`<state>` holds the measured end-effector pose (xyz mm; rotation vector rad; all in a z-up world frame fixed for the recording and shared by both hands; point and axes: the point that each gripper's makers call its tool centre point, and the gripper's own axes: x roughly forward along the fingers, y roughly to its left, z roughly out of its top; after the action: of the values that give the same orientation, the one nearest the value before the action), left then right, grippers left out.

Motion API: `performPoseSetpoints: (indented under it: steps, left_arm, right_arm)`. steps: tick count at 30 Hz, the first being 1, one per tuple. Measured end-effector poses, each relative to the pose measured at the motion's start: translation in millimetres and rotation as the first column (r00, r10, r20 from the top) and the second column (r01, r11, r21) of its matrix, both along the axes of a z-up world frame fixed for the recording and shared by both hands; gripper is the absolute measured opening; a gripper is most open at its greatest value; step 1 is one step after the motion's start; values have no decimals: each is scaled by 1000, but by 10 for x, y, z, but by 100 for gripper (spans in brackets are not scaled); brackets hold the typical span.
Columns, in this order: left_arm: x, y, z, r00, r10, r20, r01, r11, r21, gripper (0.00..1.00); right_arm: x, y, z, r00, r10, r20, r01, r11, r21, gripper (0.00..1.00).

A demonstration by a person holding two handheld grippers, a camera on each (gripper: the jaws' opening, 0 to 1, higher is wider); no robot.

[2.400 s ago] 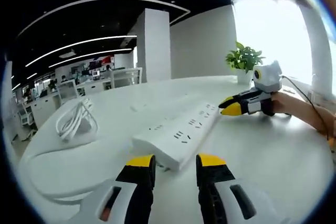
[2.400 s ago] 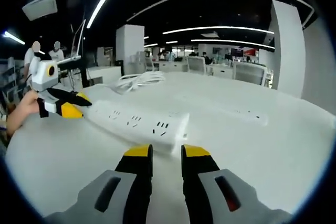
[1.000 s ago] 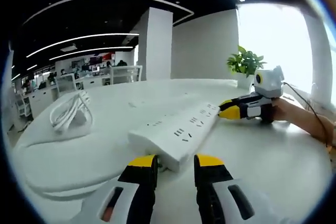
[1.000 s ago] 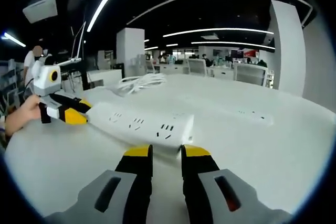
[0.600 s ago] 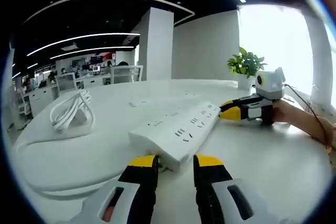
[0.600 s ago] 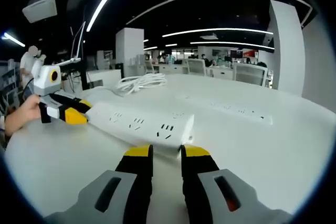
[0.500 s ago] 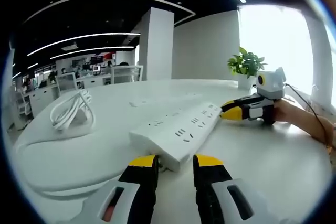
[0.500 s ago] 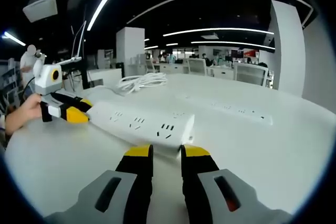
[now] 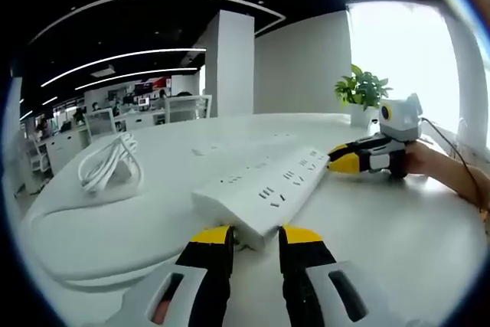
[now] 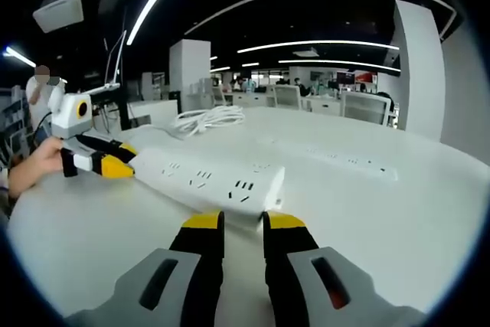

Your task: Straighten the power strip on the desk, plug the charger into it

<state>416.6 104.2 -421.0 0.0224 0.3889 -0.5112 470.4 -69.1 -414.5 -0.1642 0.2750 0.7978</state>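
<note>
A long white power strip [image 9: 264, 189] lies on the white desk [image 9: 383, 243], running away from my left gripper [image 9: 256, 237]. That gripper's yellow-tipped jaws stand a narrow gap apart at the strip's near end, with nothing clearly held. The right gripper [image 9: 346, 161], held by a hand, touches the strip's far end. In the right gripper view the same strip [image 10: 207, 178] reaches from my right gripper [image 10: 243, 223], jaws also slightly apart, to the left gripper [image 10: 115, 165] at its far end. A coiled white cable [image 9: 111, 162] lies on the desk to the left.
A second white strip [image 10: 352, 165] lies flat farther right on the desk. A potted plant [image 9: 364, 89] stands at the desk's back edge by the window. The coiled cable [image 10: 207, 119] lies beyond the strip. Office desks and chairs [image 10: 360, 105] stand behind.
Both grippers have closed in on the strip's two ends and the strip has shifted slightly. The left jaws stand a little closer together than before.
</note>
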Motion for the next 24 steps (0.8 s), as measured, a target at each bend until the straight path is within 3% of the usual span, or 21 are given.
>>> performPoseSetpoints:
  steps: [24]
  left_arm:
    - [-43, 16, -17, 1000, 1, 12, -2, 999, 33, 24]
  right_arm:
    - [-137, 1, -3, 1000, 13, 3, -13, 1000, -24, 19]
